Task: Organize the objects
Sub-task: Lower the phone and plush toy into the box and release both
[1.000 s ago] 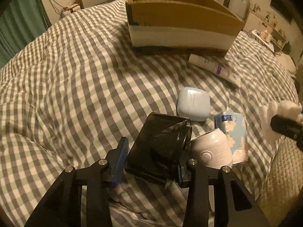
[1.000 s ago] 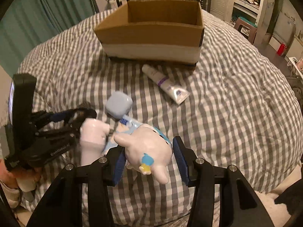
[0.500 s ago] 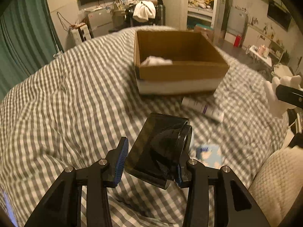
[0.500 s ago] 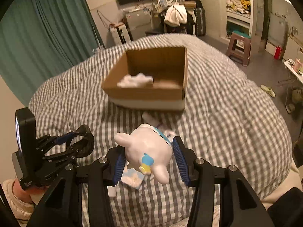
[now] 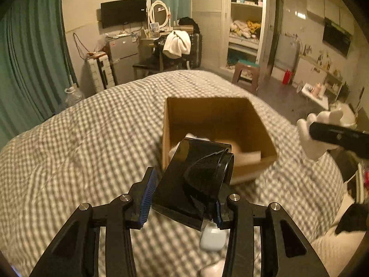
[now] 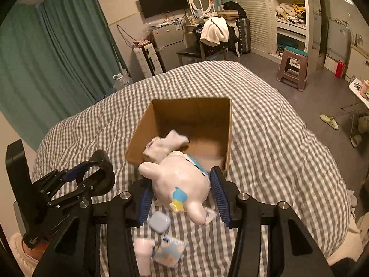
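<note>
Checked bed (image 6: 265, 138), toy (image 6: 182, 184) between hand-held gripper (image 6: 182, 195) pads

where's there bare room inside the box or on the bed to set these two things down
The cardboard box is free along its right and far walls; its near-left corner holds a white cloth. The checked quilt right of the box is bare. The near edge is crowded: earbud case, tissue pack.

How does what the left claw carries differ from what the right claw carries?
The black funnel-shaped piece in the left claw is dark, glossy and angular; the white rabbit figure in the right claw is pale, rounded, with blue and yellow marks. The black piece looks hollow; the figure looks solid. Both are held above the bed, near the cardboard box.
</note>
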